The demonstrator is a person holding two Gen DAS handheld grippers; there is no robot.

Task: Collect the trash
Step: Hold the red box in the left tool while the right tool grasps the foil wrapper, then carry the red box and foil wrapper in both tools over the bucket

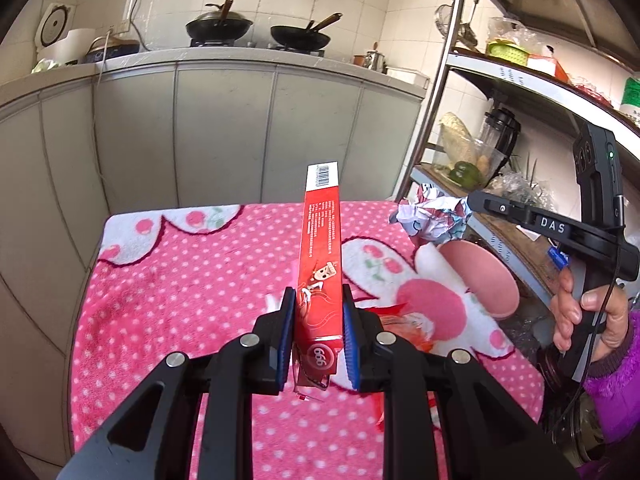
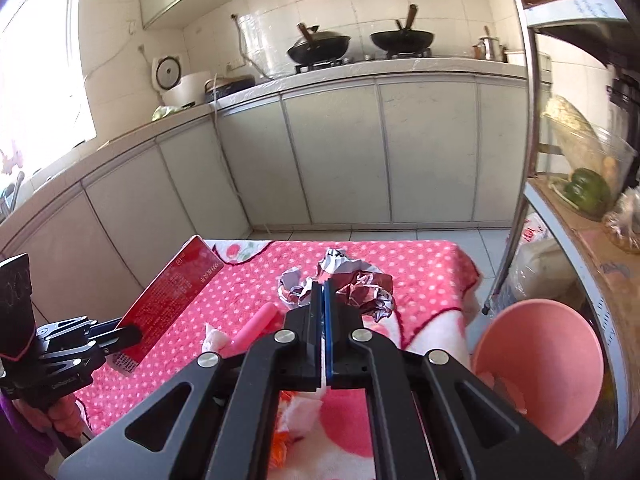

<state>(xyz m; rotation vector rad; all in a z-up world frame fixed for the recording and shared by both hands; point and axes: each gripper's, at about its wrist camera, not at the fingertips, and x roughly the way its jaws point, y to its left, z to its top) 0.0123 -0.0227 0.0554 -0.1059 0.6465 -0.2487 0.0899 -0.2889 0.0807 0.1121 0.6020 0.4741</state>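
Left gripper clamps red carton, rigid, rectangular, printed "666" plus barcode. Right gripper, body marked "DAS", pinches crumpled glossy wrapper over polka-dot fleece cloth.

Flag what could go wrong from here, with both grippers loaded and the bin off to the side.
1. The left gripper clamps the red box near one end, so the long free end could swing or slip.
2. The right gripper pinches only an edge of the crumpled wrapper; it may tear free.
3. The pink bin sits beyond the table edge, so a drop could miss.
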